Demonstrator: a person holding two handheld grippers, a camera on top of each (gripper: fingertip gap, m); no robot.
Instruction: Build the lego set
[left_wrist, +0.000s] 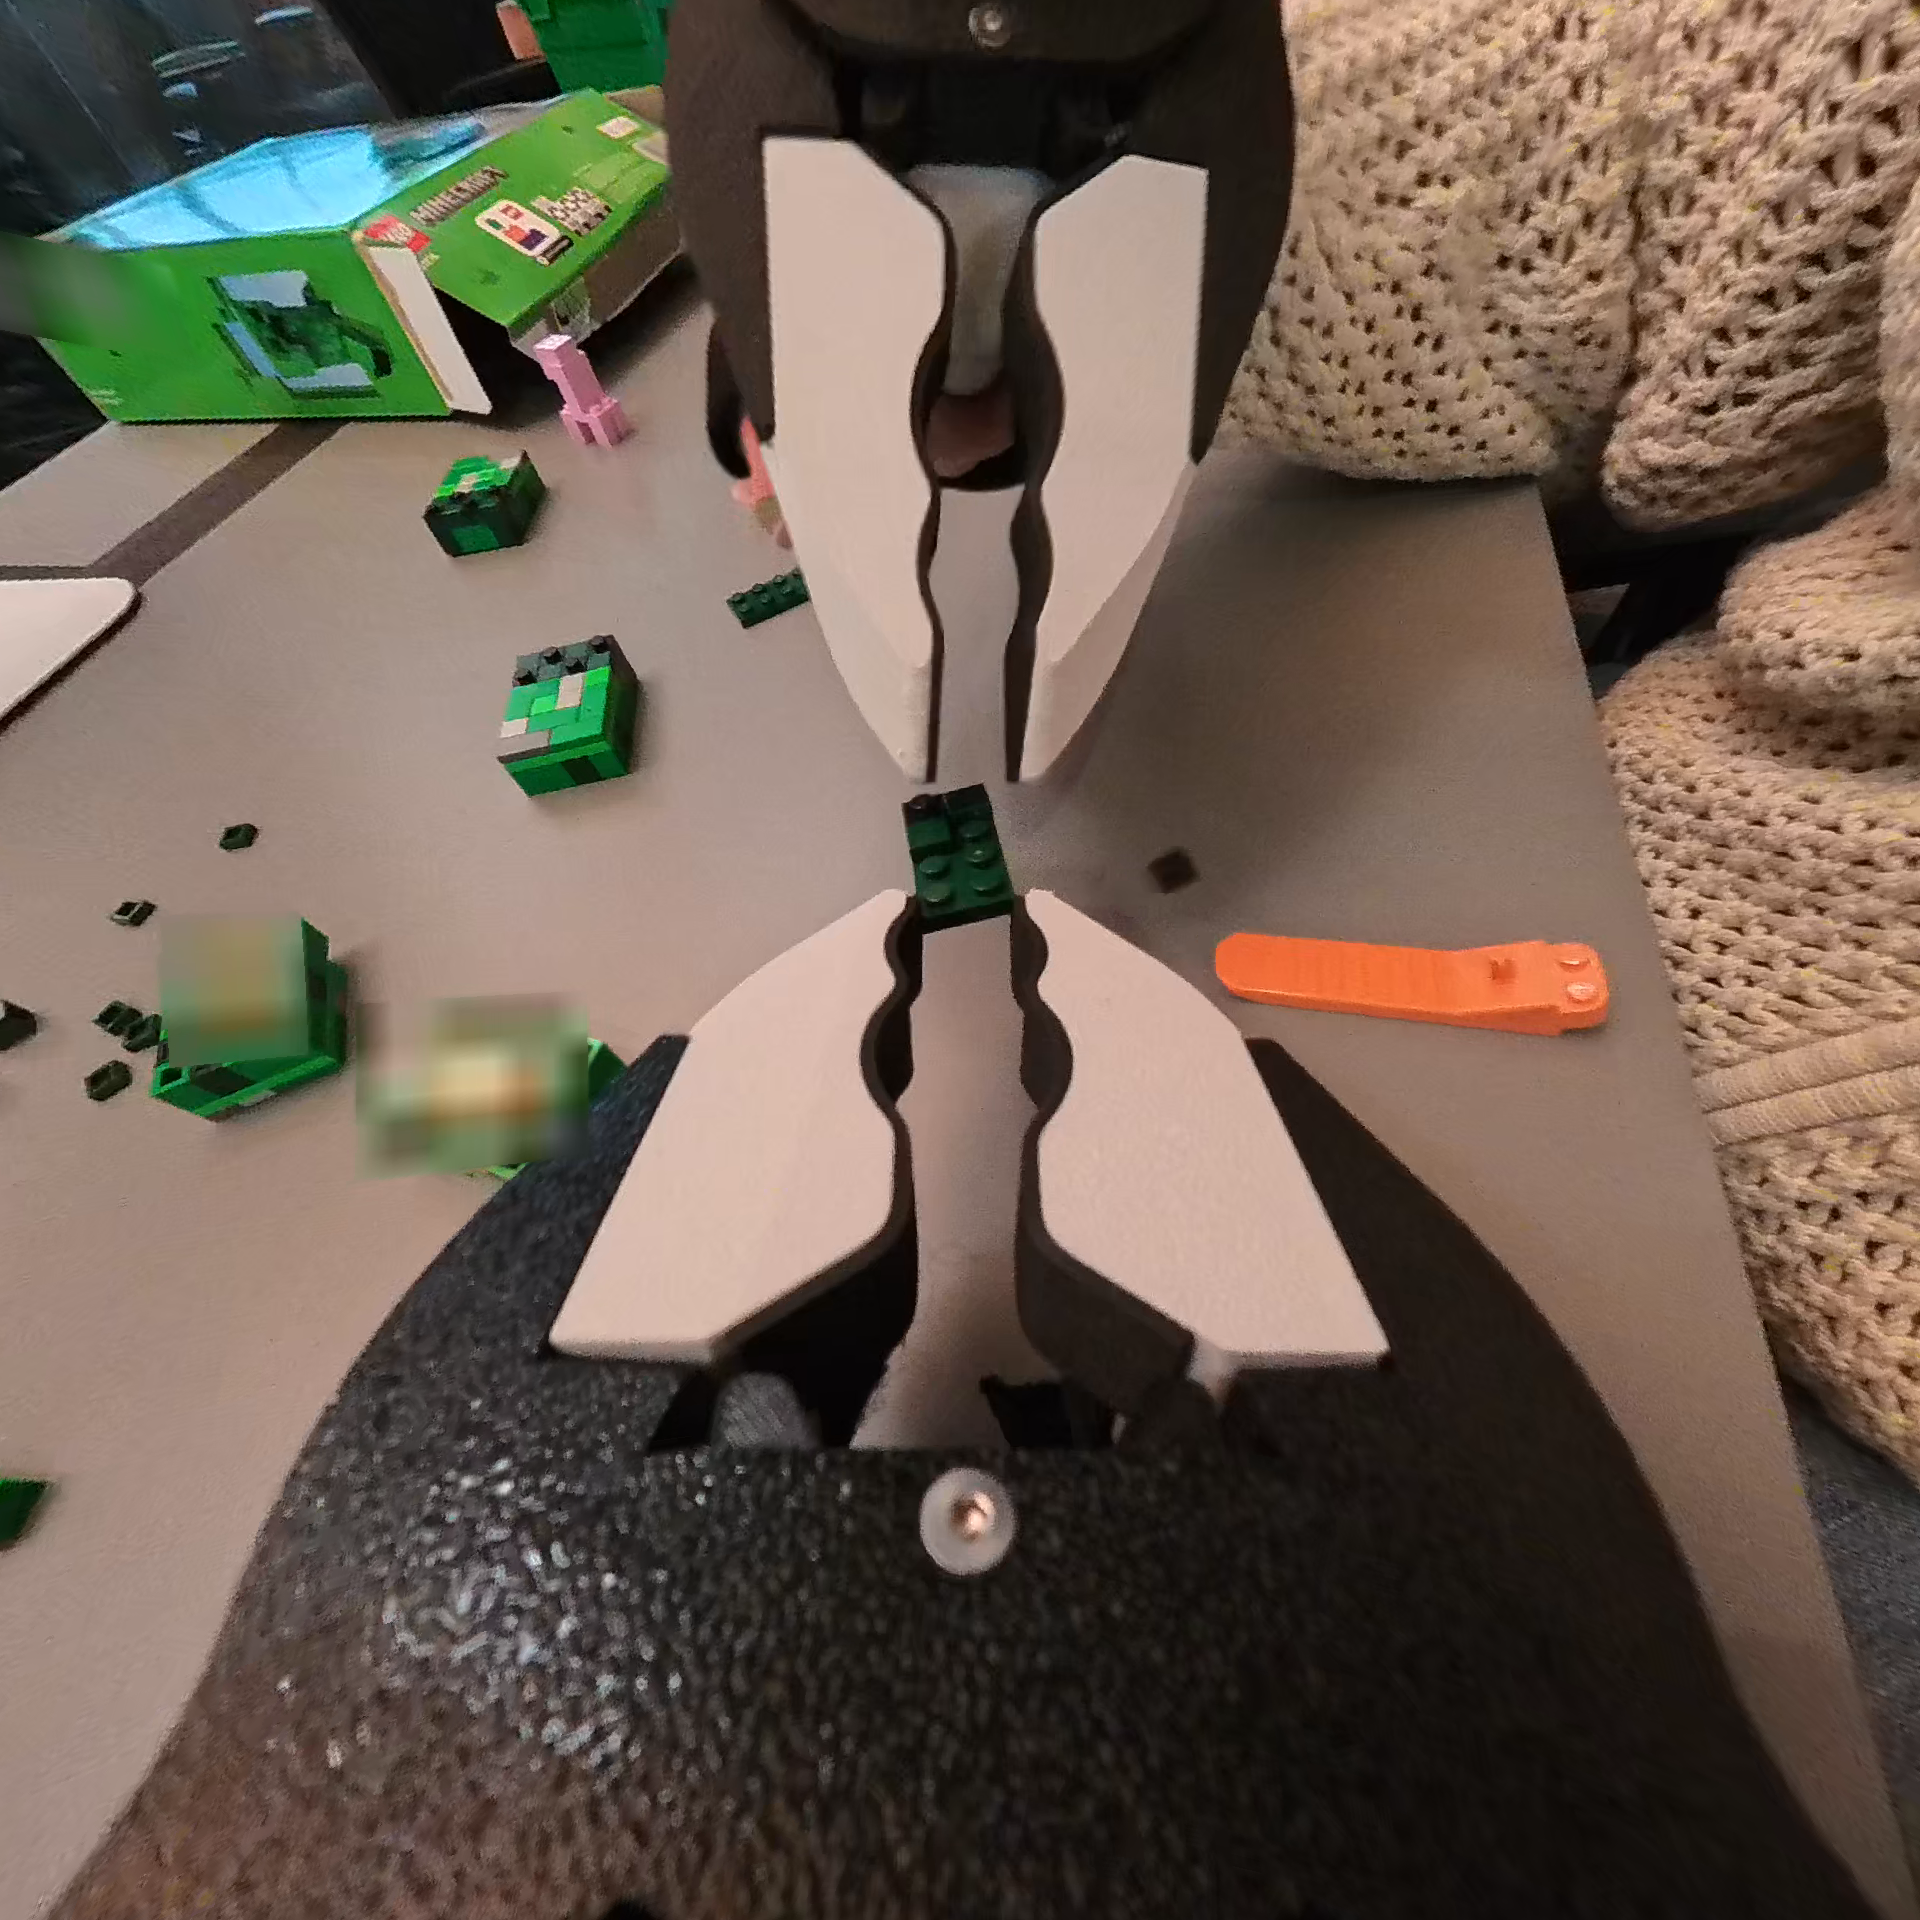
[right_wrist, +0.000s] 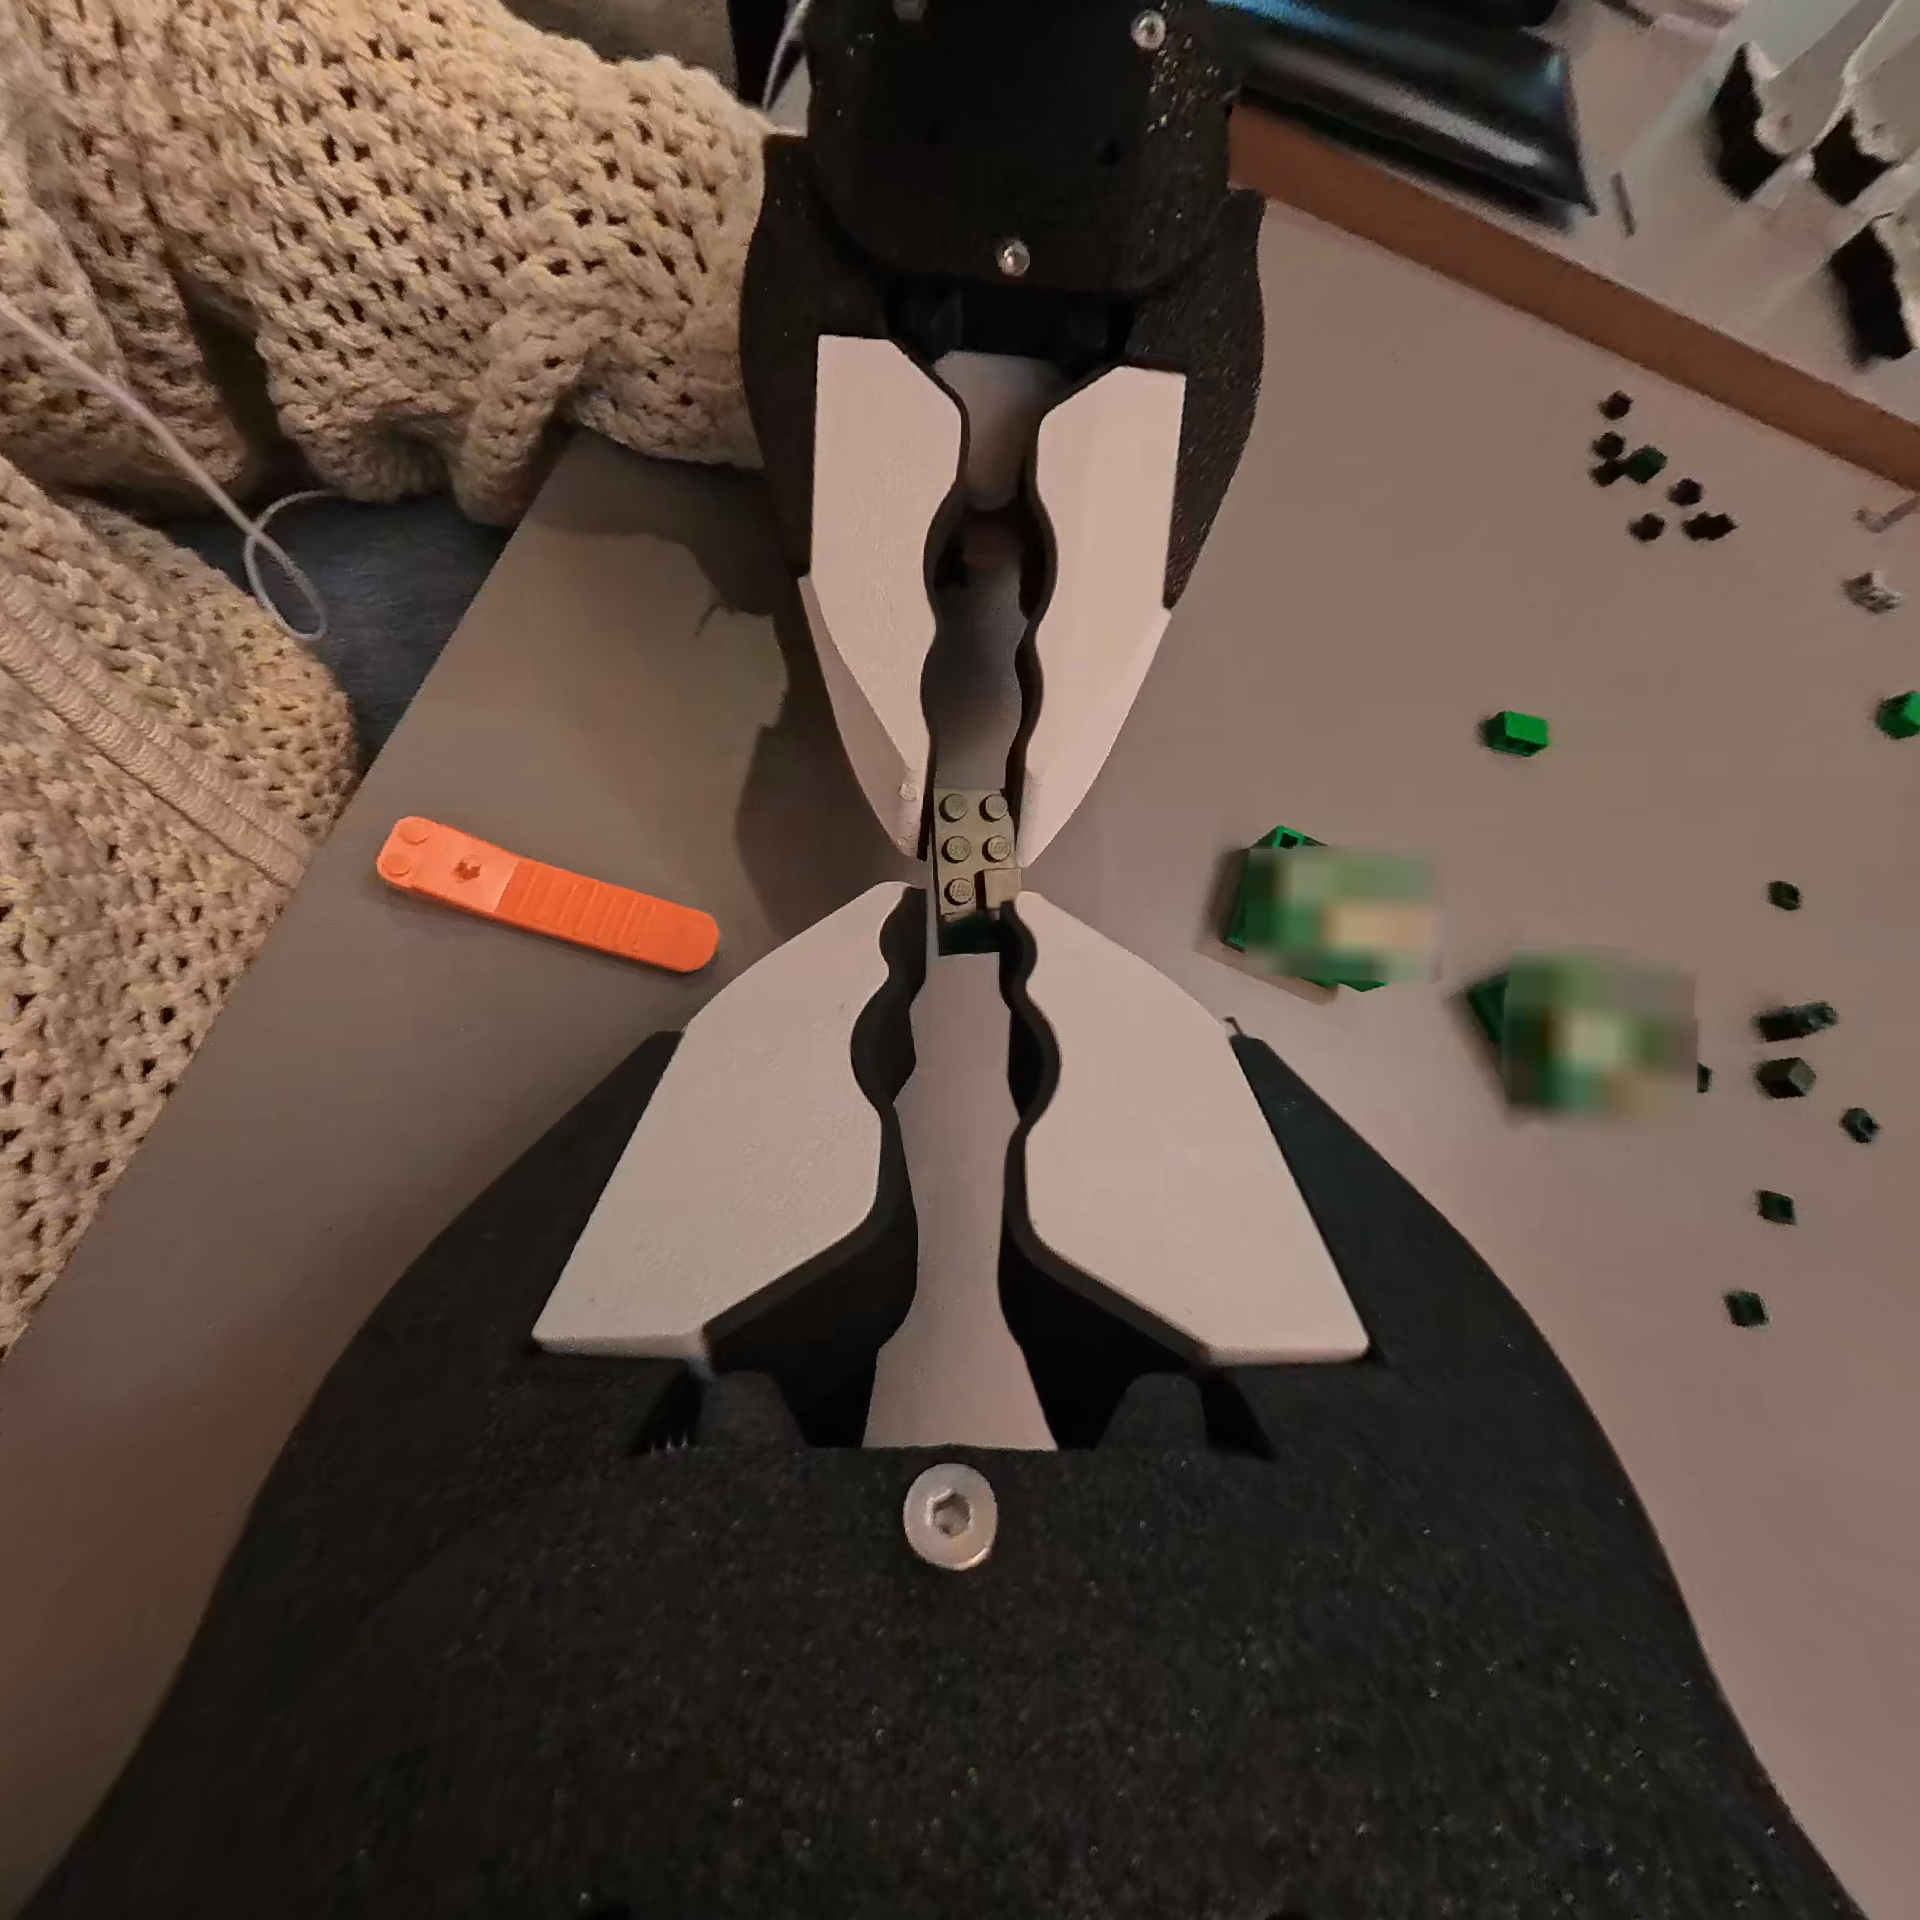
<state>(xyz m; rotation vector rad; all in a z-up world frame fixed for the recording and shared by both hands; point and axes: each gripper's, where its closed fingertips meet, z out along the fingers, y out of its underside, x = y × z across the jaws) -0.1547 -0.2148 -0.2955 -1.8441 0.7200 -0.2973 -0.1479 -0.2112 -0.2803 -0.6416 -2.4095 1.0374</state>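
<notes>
Meeting nose to nose at frame centre, the left gripper and right gripper were each clamped on one small brick stack (dark green one side, grey the other), so squeezing squarely, without twisting, seemed wisest.

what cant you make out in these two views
1. Both views: the two green builds lie partly under mosaic patches, so their tops are unreadable.
2. Both views: whether the right gripper clamps the dark green plate or only touches it, because its fingertips hide the contact.
3. Right wrist view: the small dark pieces at the far edge are too small and blurred to tell their shapes.
</notes>
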